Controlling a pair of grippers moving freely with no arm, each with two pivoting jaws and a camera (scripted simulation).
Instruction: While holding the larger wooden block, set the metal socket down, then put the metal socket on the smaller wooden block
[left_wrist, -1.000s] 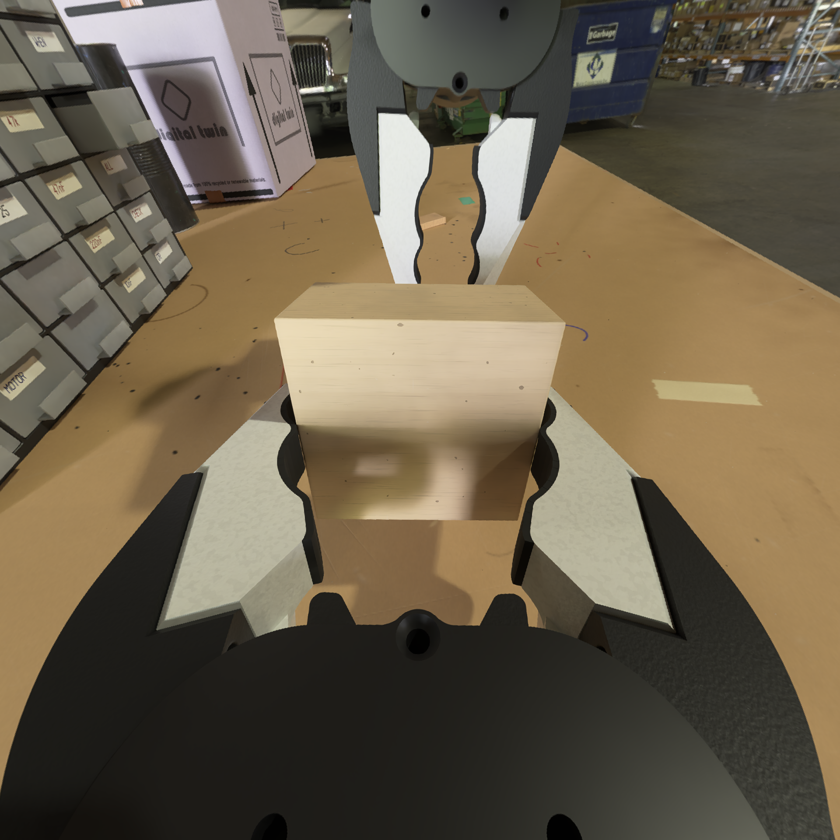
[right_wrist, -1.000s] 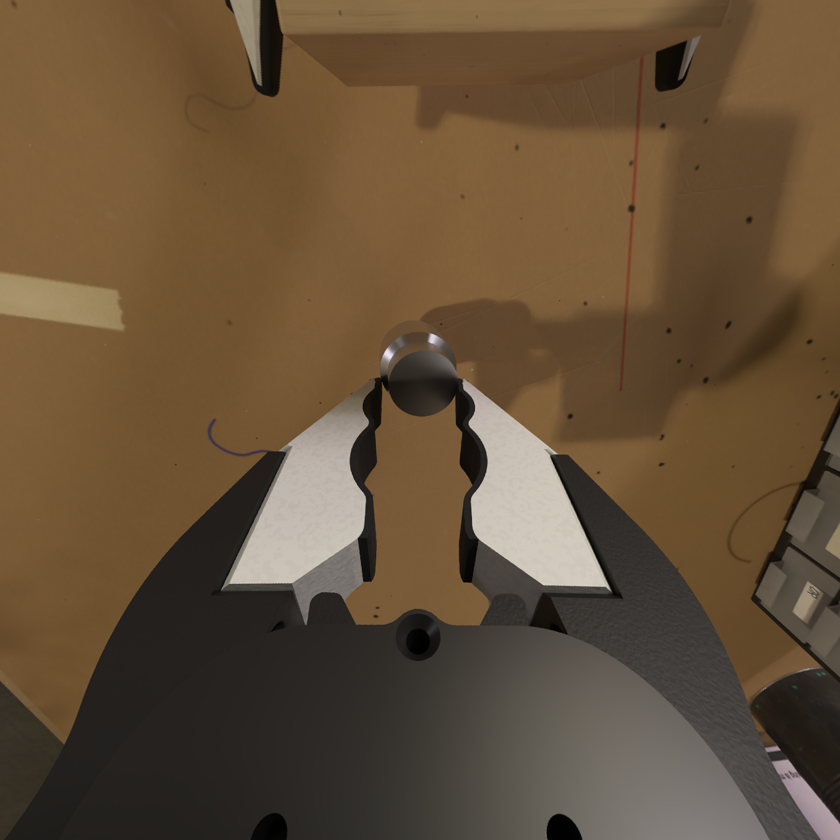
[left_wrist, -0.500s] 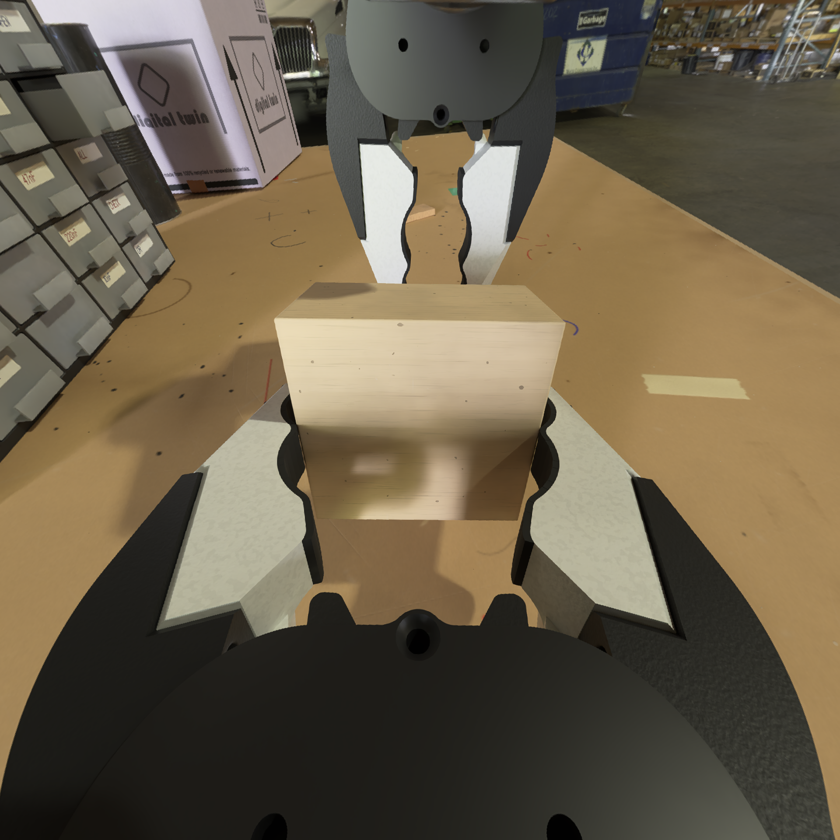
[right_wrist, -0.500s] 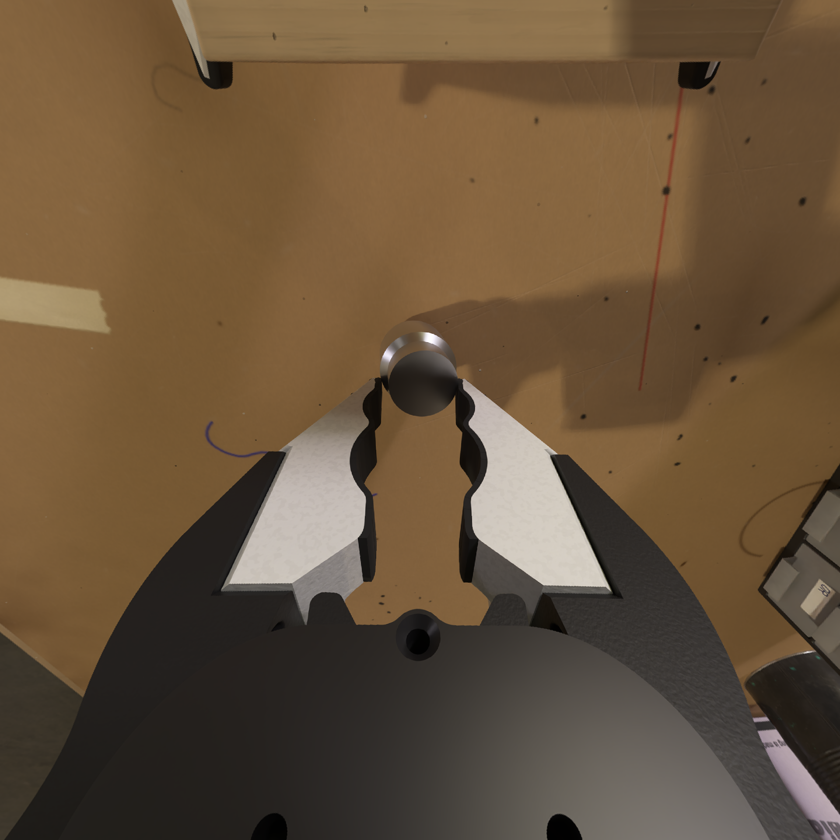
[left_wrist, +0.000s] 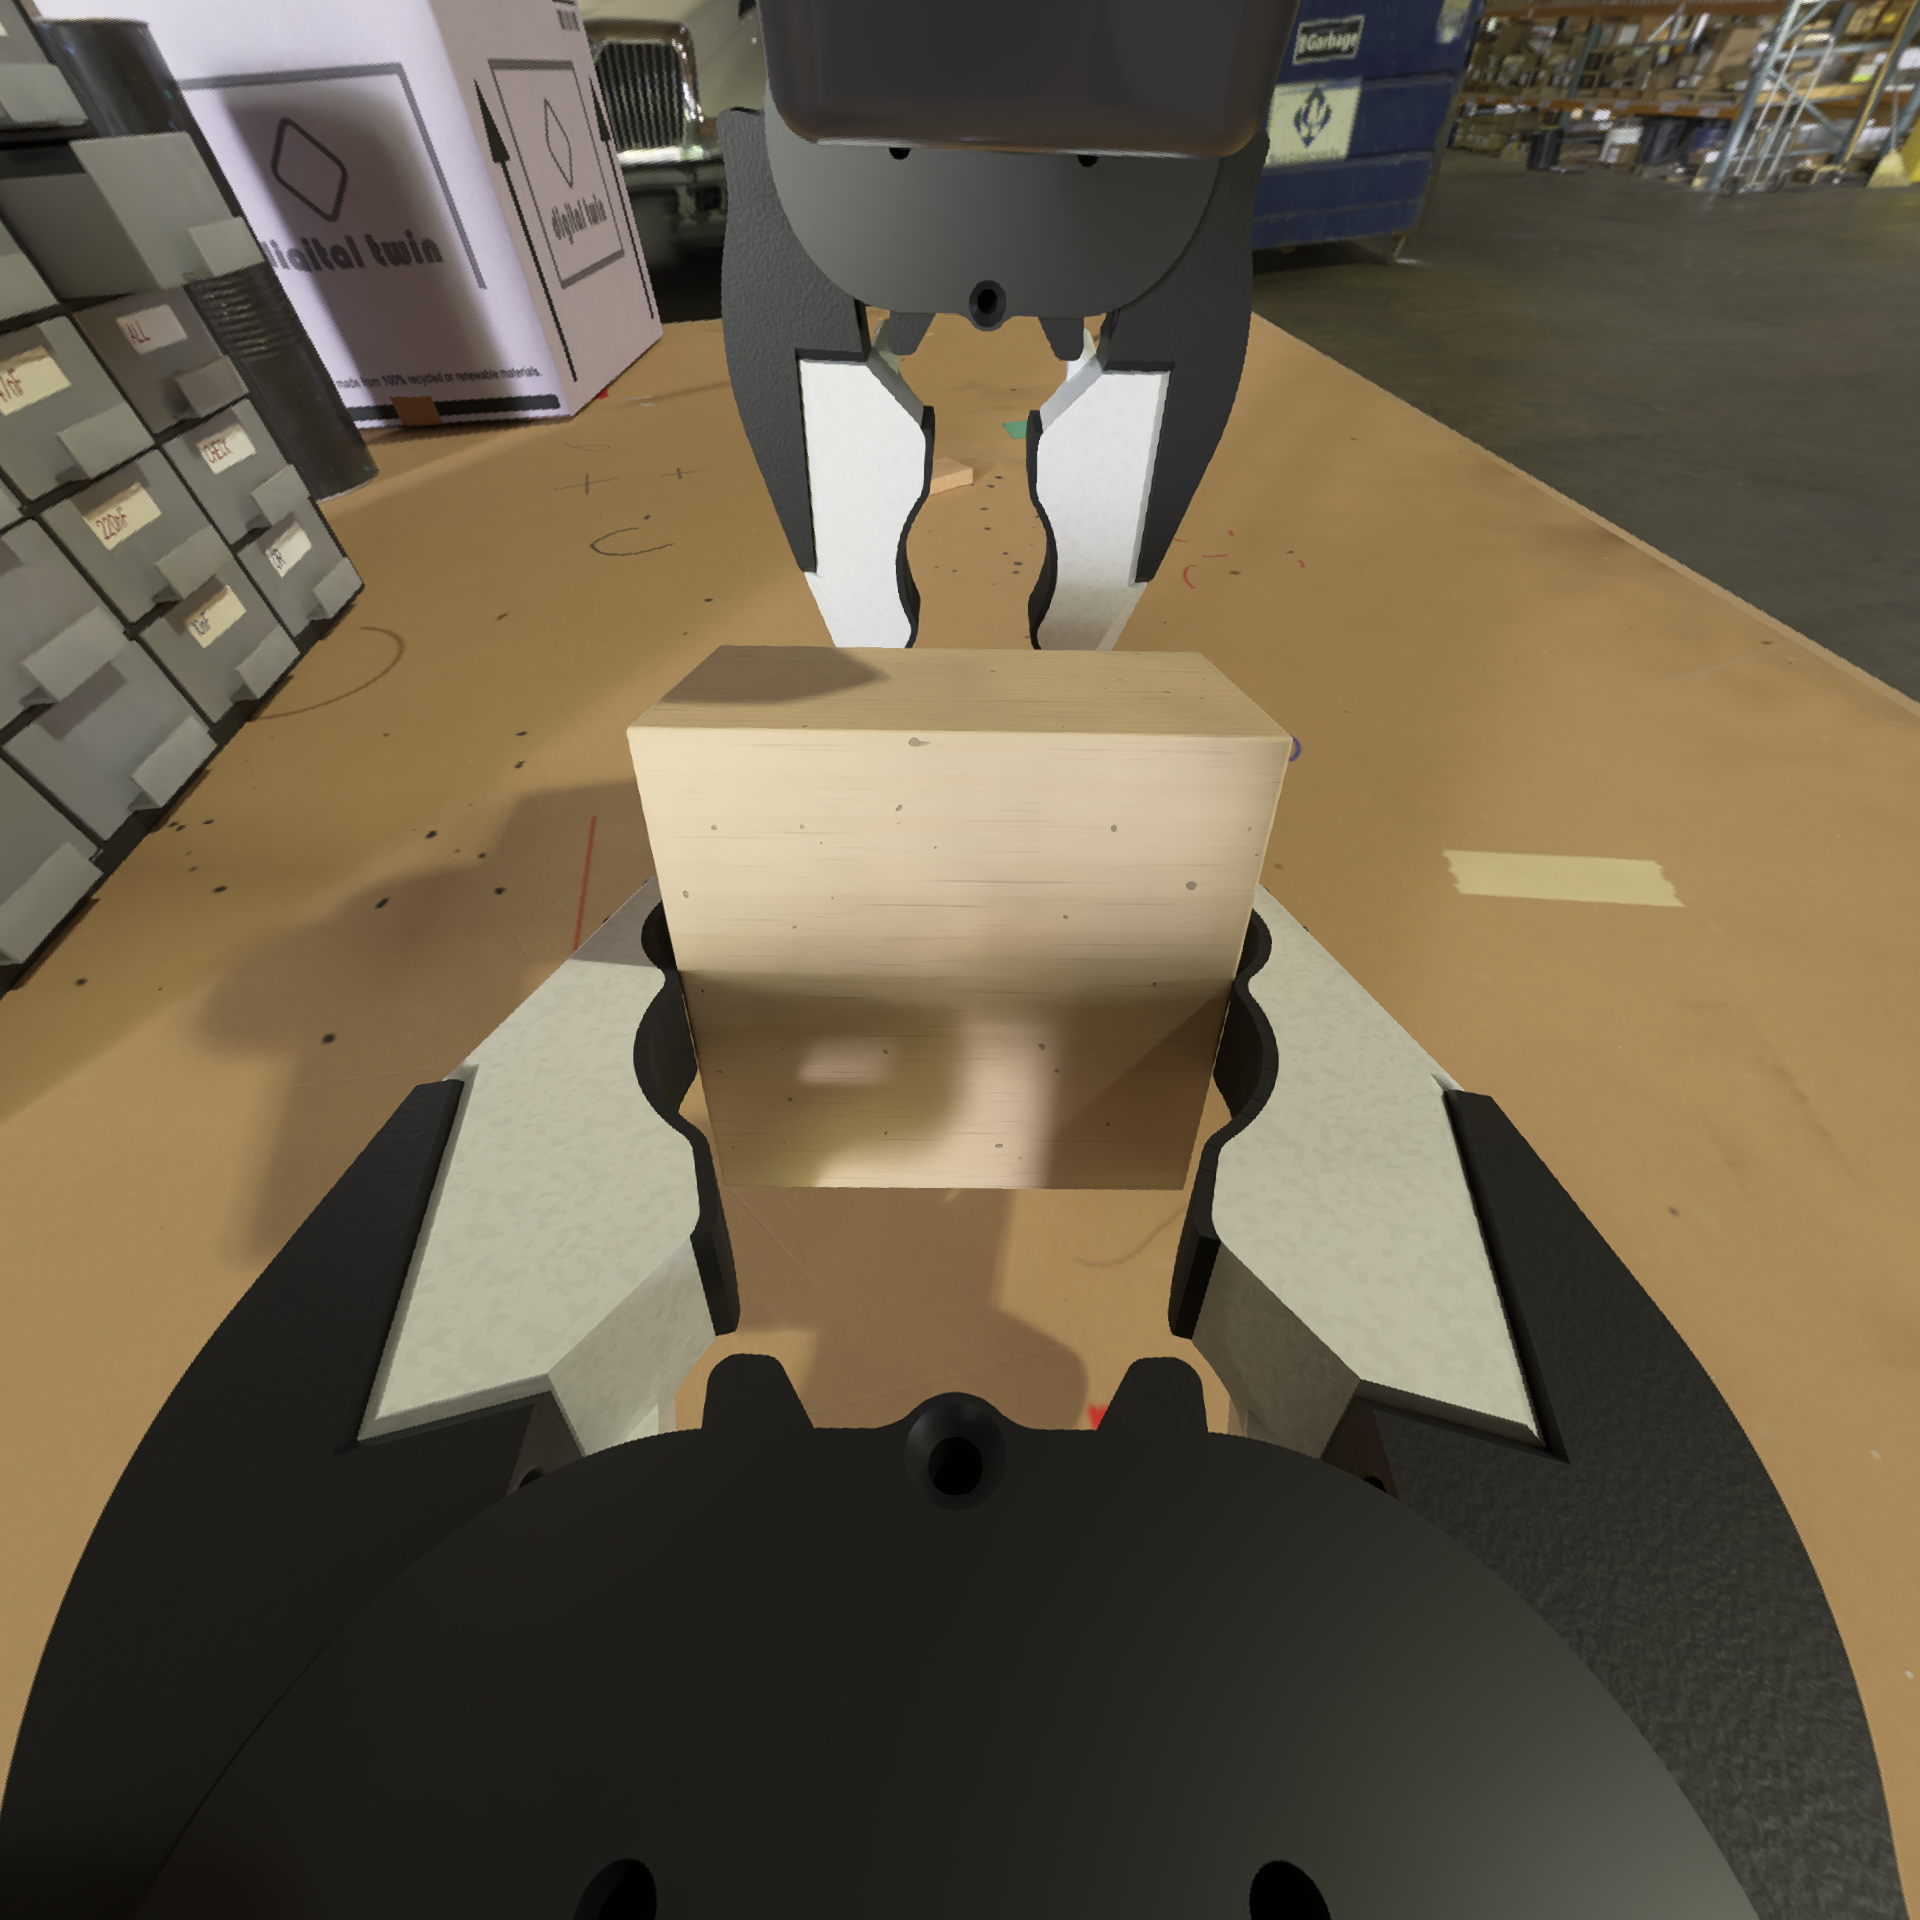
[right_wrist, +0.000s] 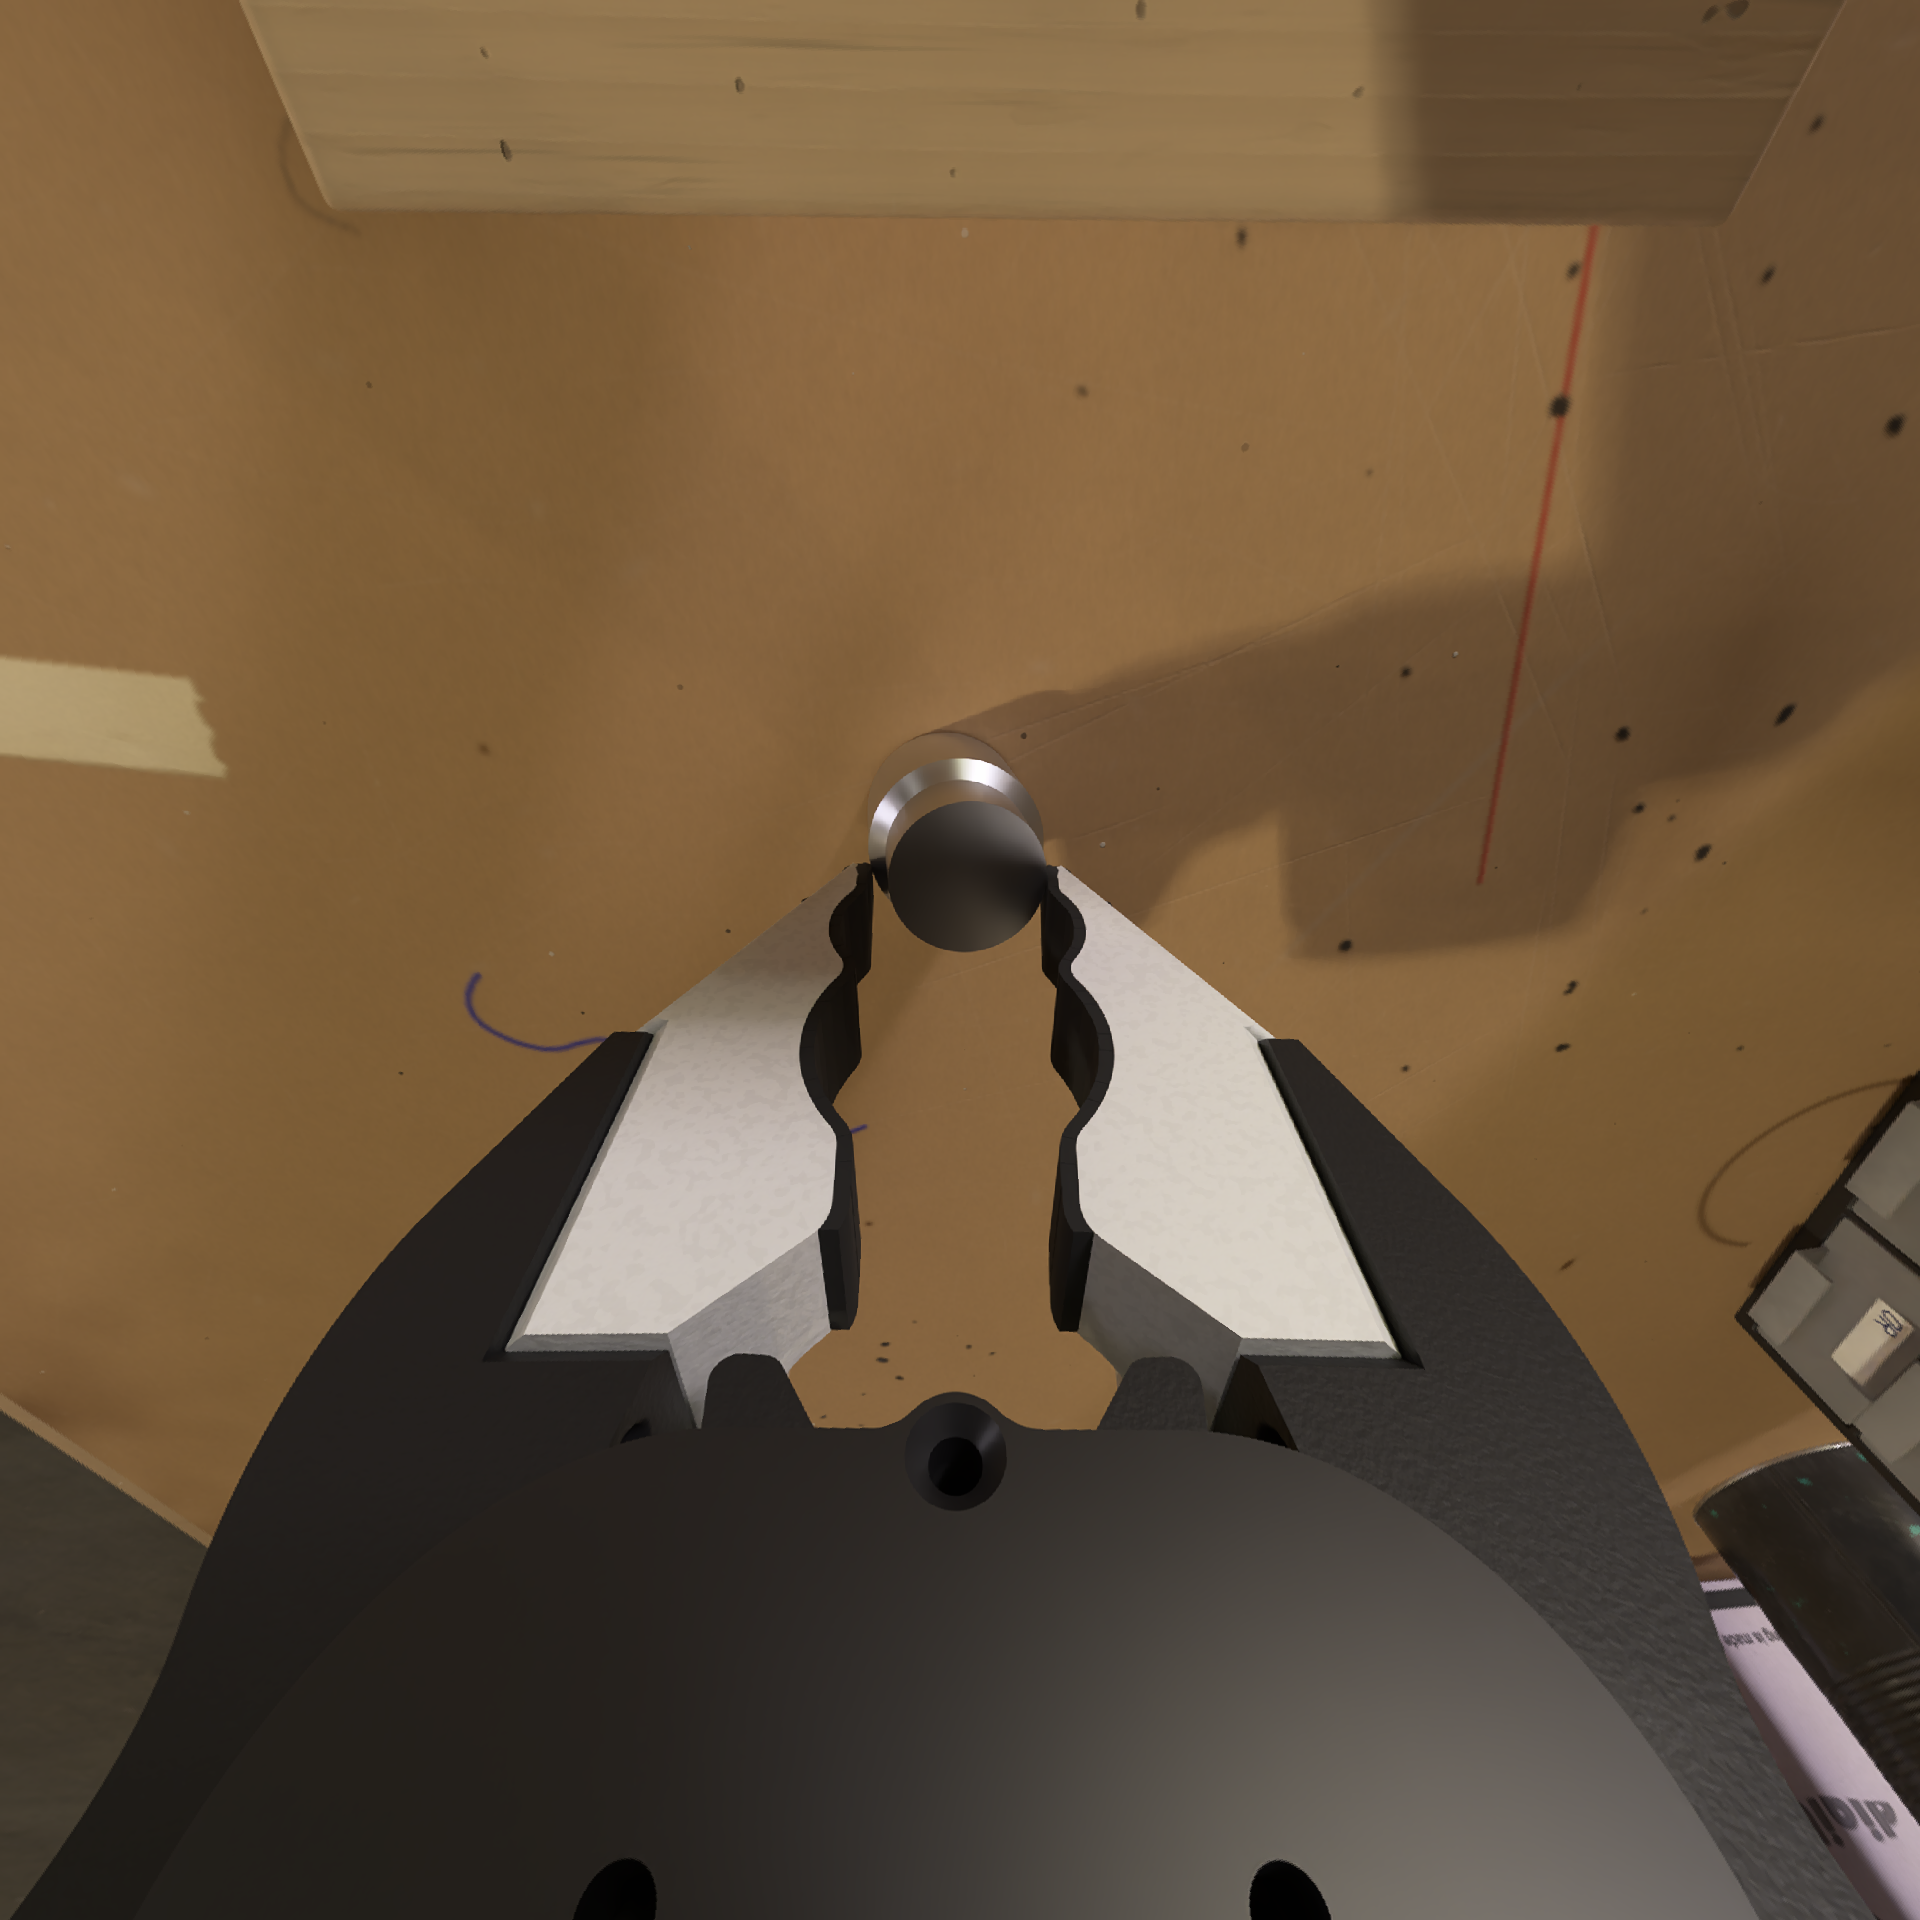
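Observation:
My left gripper is shut on the larger wooden block, a pale cube held just above the brown table. My right gripper points down at the table and is shut on the metal socket, a short steel cylinder held by its fingertips close to the tabletop. I cannot tell whether the socket touches it. In the left wrist view the right gripper hangs just behind the block, which hides the socket. The larger block's edge fills the top of the right wrist view. The smaller wooden block lies flat far back on the table.
A grey drawer cabinet lines the left side, with a black cylinder and a white cardboard box behind it. A strip of tape lies to the right. The table edge runs along the right.
The two grippers have come closer together: the larger block looms bigger in the right wrist view and the right gripper looks nearer in the left one. Both grips are unchanged.

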